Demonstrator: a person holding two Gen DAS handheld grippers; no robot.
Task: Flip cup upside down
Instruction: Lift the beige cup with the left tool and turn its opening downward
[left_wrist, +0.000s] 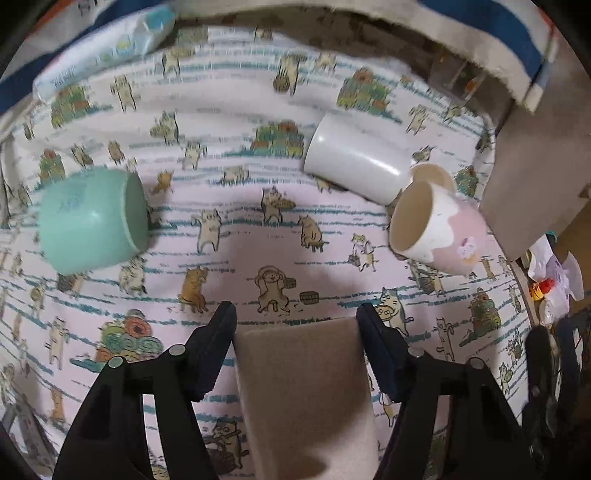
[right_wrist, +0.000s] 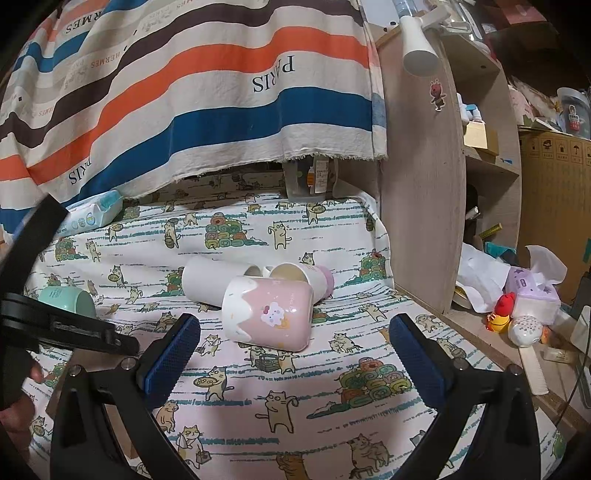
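Beige, a tall cup sat clamped between the jaws of the left gripper, nearest its camera. Beyond the right gripper, whose jaws stood wide apart and held nothing, a pink cup lay on its side on the cat-print cloth. Farther off lay a white cup, touching it.

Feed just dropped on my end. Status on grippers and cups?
Left hand-held gripper shut on beige cup. Right hand-held gripper open, empty. Pink cup on its side ahead, touching white cup.
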